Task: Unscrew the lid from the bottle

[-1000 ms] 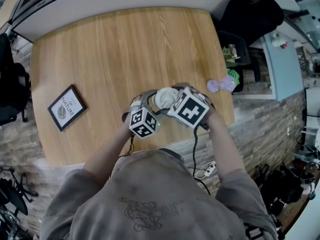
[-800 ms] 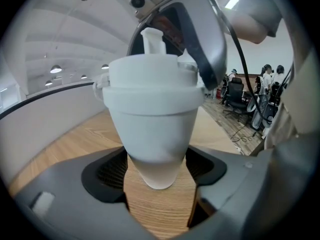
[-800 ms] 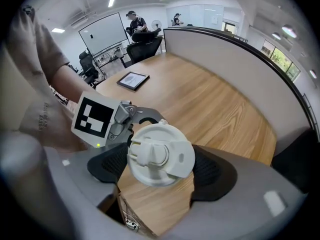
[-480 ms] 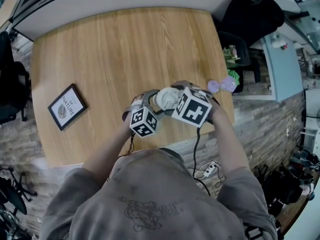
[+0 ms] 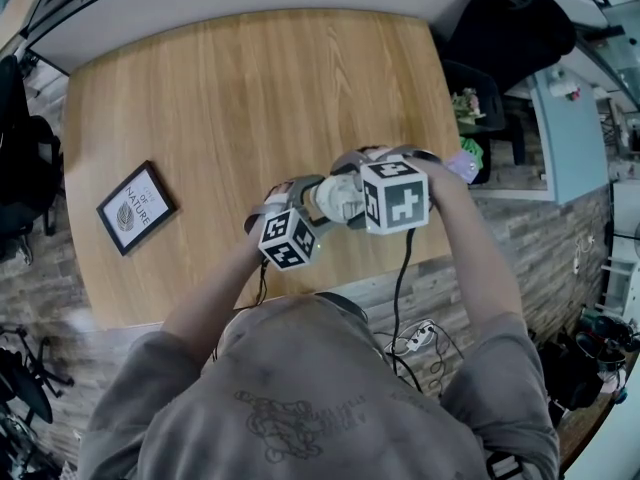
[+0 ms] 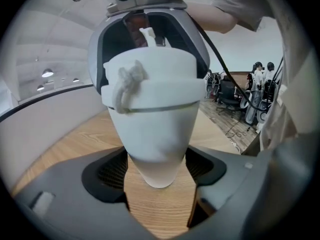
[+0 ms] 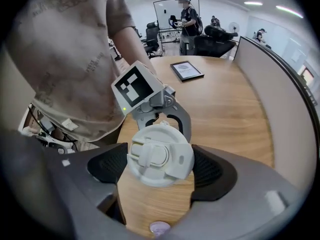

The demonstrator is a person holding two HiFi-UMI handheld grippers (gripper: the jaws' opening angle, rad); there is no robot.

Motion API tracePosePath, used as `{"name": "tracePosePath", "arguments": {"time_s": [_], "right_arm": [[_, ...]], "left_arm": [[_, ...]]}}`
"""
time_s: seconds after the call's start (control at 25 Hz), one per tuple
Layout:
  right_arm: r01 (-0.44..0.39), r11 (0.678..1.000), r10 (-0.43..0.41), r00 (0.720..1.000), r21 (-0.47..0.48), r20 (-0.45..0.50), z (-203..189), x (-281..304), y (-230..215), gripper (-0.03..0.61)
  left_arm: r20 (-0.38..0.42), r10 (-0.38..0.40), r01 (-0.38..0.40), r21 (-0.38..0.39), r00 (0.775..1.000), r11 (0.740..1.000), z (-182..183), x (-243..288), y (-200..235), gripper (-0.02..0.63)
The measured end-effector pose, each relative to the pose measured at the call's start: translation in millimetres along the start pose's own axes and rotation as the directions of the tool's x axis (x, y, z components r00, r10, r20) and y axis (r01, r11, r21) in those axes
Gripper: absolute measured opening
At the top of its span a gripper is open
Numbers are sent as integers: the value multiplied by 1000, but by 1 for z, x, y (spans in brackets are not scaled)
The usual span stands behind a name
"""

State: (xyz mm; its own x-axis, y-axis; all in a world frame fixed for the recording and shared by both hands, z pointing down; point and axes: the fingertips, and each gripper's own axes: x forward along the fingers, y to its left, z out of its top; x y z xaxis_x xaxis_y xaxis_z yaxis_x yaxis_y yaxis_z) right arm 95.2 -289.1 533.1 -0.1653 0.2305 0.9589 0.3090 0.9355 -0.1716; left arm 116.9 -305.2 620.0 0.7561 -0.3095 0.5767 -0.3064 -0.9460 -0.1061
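Note:
A white bottle (image 5: 335, 196) is held in the air over the table's near edge, between both grippers. In the left gripper view its tapered body (image 6: 155, 134) sits between the black pads, and my left gripper (image 6: 159, 171) is shut on it. The white lid (image 7: 160, 156), with a flip cap and a loop strap, faces the right gripper view's camera. My right gripper (image 7: 160, 173) is shut on the lid, with a pad against each side. In the head view the left marker cube (image 5: 288, 240) is below-left of the bottle and the right cube (image 5: 395, 196) is right of it.
The round wooden table (image 5: 250, 88) carries a black-framed picture (image 5: 135, 208) at its left. A small purple object (image 5: 466, 166) lies at the table's right edge, behind the right hand. A dark bin (image 5: 470, 98) stands beyond that edge. The person's body is close to the near edge.
The right gripper has rolled about the bottle and moved a little up and to the right, so its cube shows another face. The left gripper and the bottle have hardly moved.

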Motion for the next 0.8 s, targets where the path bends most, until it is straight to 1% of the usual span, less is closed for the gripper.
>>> {"name": "tracePosePath", "arguments": {"time_s": [0.08, 0.12, 0.2, 0.24, 0.32, 0.36, 0.4, 0.44, 0.52, 0.56, 0.6, 0.64, 0.68, 0.76, 0.8], "right_arm": [[-11, 1000, 11, 1000, -5, -8, 2, 0, 0, 408], [-6, 1000, 6, 1000, 18, -9, 2, 1, -1, 408], [20, 994, -20, 1000, 107, -1, 0, 1, -3, 412], [38, 986, -41, 999, 163, 13, -1, -1, -4, 413], [72, 957, -92, 994, 280, 58, 0, -6, -2, 414], [96, 935, -132, 988, 341, 84, 1, -11, -1, 414], [131, 905, -189, 976, 405, 107, 2, -15, -2, 414], [172, 865, -258, 958, 472, 122, 2, -21, -5, 414], [246, 757, -396, 910, 605, 126, -1, -29, -13, 413], [265, 702, -448, 886, 661, 121, -2, -32, -16, 413], [271, 655, -485, 867, 705, 117, -3, -33, -18, 413], [271, 617, -511, 852, 739, 114, -3, -33, -19, 413], [268, 585, -529, 841, 765, 110, -3, -32, -20, 413], [267, 533, -551, 829, 803, 90, -5, -27, -21, 413], [268, 513, -558, 826, 816, 79, -6, -25, -22, 413]], "left_arm": [[-1, -1, 1, 0, 1000, 1000, -1, -1, 0, 359], [-1, -1, 1, -1, 1000, 1000, -1, -1, 0, 359], [-3, 0, 0, -5, 1000, 1000, -3, -2, 0, 359], [-6, 2, -2, -8, 1000, 1000, -3, -2, 1, 359], [-13, 10, -11, -24, 1000, 1000, -3, -2, 0, 359], [-16, 17, -17, -39, 1000, 999, -3, -2, 0, 358], [-17, 24, -25, -56, 1000, 998, -4, -2, 1, 357], [-18, 31, -32, -70, 999, 997, -4, -2, 2, 357], [-21, 42, -43, -86, 999, 995, -4, -2, 3, 356], [-23, 46, -48, -89, 999, 995, -4, -1, 3, 356], [-25, 51, -53, -90, 998, 995, -3, 0, 3, 356], [-27, 56, -59, -92, 998, 994, -3, 0, 3, 356], [-29, 62, -65, -95, 998, 993, -2, 1, 3, 356], [-35, 73, -77, -105, 997, 992, -2, 1, 3, 356], [-37, 78, -82, -111, 996, 990, -3, 1, 4, 355]]}}
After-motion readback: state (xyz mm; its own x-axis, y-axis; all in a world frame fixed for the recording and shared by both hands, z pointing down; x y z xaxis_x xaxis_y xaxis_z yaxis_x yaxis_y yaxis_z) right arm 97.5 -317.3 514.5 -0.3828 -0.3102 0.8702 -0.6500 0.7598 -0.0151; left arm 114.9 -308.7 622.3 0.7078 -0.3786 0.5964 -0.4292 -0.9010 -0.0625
